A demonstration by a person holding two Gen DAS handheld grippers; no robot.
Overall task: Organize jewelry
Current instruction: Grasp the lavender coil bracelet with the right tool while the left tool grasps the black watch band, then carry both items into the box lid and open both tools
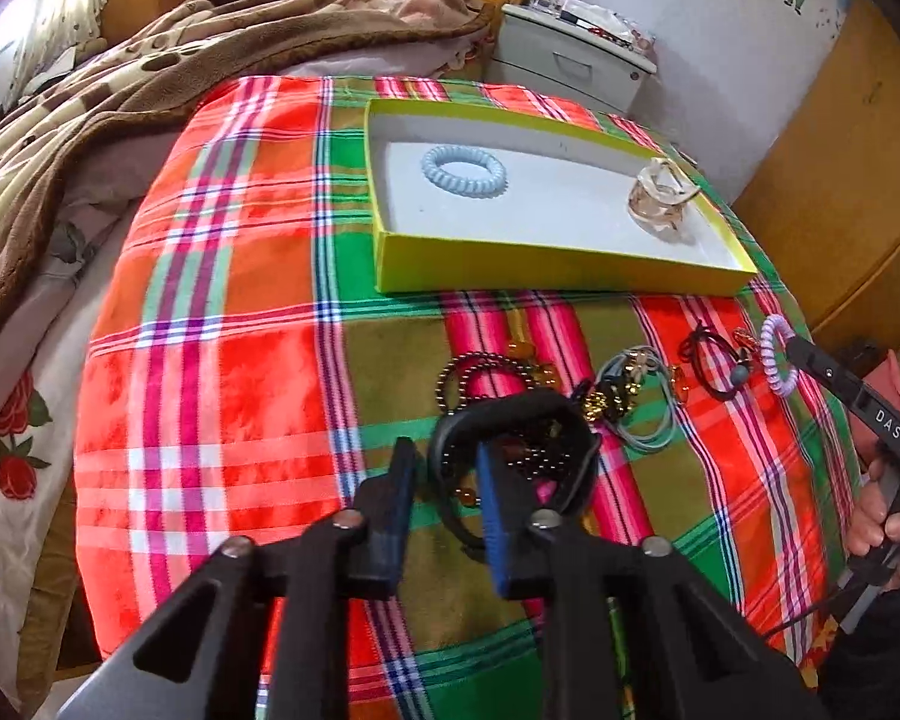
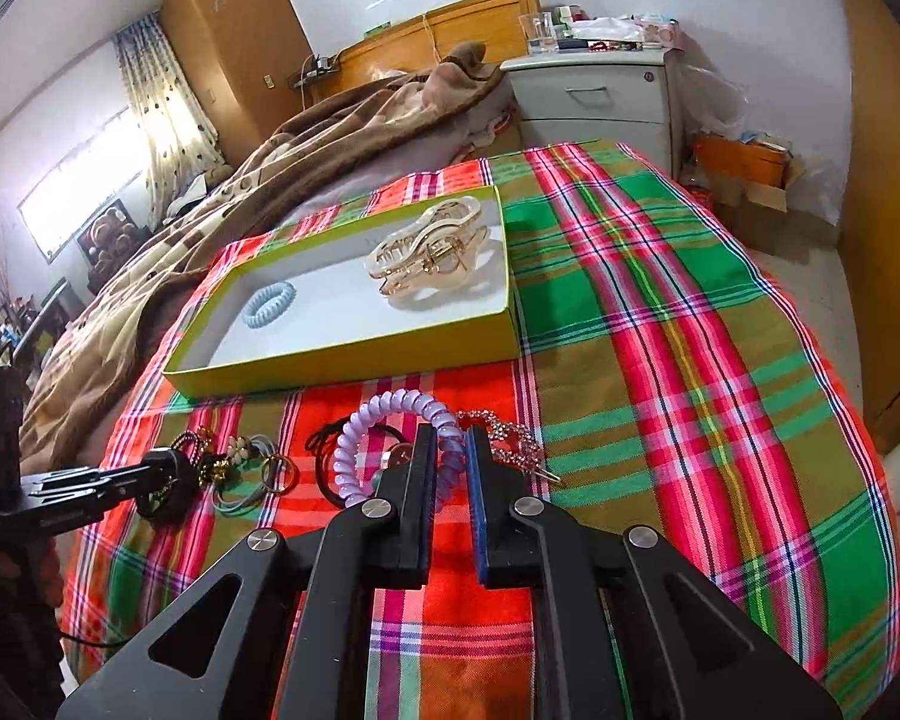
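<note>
A yellow-green box (image 1: 564, 276) (image 2: 342, 369) with a white floor sits on the plaid cloth. It holds a light blue coil hair tie (image 1: 463, 170) (image 2: 268, 304) and a clear amber claw clip (image 1: 660, 195) (image 2: 432, 252). My left gripper (image 1: 444, 450) has its jaws around the rim of a black band (image 1: 510, 408); beads (image 1: 486, 372) lie beside it. My right gripper (image 2: 450, 438) is shut on a purple coil hair tie (image 2: 390, 414) (image 1: 771, 354). Black hair ties (image 1: 714, 360) and a pile of grey ties with gold charms (image 1: 630, 396) lie between the grippers.
A rhinestone chain (image 2: 510, 438) lies right of the right gripper. A brown blanket (image 1: 120, 90) covers the bed at left. A grey nightstand (image 2: 594, 96) stands behind the cloth. A wooden wardrobe (image 1: 840, 192) is at right.
</note>
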